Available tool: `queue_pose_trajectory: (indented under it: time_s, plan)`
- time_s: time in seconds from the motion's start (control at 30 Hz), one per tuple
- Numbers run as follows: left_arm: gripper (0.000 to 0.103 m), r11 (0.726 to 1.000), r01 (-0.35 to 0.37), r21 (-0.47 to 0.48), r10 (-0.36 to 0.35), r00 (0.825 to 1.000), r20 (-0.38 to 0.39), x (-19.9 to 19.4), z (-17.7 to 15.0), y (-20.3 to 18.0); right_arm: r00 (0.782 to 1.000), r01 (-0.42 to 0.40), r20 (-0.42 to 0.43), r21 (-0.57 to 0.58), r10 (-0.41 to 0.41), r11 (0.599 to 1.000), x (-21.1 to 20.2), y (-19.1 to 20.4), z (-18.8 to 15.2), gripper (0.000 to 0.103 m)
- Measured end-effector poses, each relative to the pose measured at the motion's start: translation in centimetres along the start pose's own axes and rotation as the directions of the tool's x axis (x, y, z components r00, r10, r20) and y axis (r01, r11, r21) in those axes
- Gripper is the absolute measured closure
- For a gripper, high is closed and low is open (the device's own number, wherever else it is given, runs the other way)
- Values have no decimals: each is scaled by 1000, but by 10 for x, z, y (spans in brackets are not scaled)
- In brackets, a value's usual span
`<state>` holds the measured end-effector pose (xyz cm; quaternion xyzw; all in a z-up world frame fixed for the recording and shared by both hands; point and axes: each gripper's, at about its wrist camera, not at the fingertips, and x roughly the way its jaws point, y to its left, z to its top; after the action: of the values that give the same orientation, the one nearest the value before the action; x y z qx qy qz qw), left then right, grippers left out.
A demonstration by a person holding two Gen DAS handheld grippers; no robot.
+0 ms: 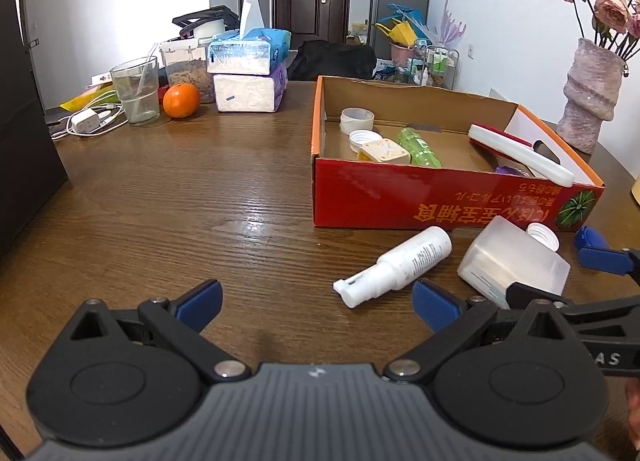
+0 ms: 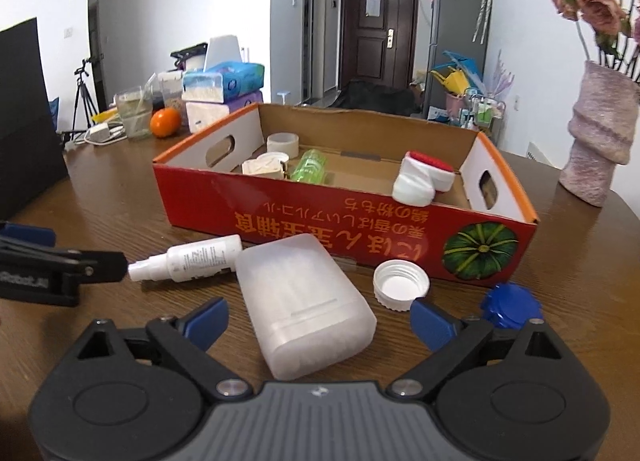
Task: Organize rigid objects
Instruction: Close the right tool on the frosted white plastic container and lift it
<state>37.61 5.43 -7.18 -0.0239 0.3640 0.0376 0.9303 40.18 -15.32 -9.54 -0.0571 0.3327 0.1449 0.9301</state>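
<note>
A: Item one?

B: Frosted plastic case (image 2: 306, 307), rectangular with rounded corners, translucent white, lying flat on the wooden table (image 2: 120, 197) in front of the red box (image 2: 360, 229). Its near end lies between the fingers of the right gripper (image 2: 320, 323), whose jaws stand wide, blue pads clear of the case on both sides.

A: Contents of the case?

B: Cannot tell; the walls are cloudy. A printed label shows on one end in the left view, too small to read.

A: Next to it?

B: White spray bottle (image 1: 394, 266), on its side, nozzle pointing away from the box, just left of the case. White ribbed cap (image 2: 401, 285), open side up, just right of the case. Blue ribbed lid (image 2: 510, 305) beyond that, partly behind the right gripper's finger.

A: Left gripper?

B: Left gripper (image 1: 318, 303), jaws spread, nothing between them; bare table under it, the spray bottle's nozzle just ahead of its right pad.

A: Inside the box?

B: Tape roll (image 1: 357, 120), a white cap, a cream square piece (image 1: 385, 151), a green bottle (image 1: 420, 147) lying down, a white-and-red brush-like thing (image 1: 520, 157) leaning on the far end. A purple item sits beneath it, mostly hidden.

A: Further out?

B: Orange (image 1: 181, 100), glass (image 1: 136, 91), tissue packs (image 1: 250, 73), vase with flowers (image 1: 590, 95).
</note>
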Motion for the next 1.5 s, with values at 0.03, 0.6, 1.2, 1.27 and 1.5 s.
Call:
queue_pose_trajectory:
  time_s: [0.03, 0.6, 1.2, 1.27, 1.5]
  plan:
    - [0, 1000, -1, -3, 1, 1000, 0, 1, 1, 1, 1000, -6, -4, -3, 6, 1000, 4, -1, 1, 6]
    - [0, 998, 32, -46, -32, 999, -3, 14, 3, 11, 997, -64, -44, -3, 64, 998, 39, 5, 9, 20]
    - [0, 996, 52, -77, -53, 999, -11, 20, 2, 16, 998, -54, -7, 84, 55, 995, 46, 5, 6, 38]
    - [0, 996, 51, -77, -52, 999, -13, 21, 2, 16, 999, -47, 10, 84, 46, 995, 42, 6, 5, 38]
    - [0, 997, 45, -63, -45, 999, -11, 21, 3, 13, 999, -26, 45, 107, 22, 994, 30, 5, 4, 38]
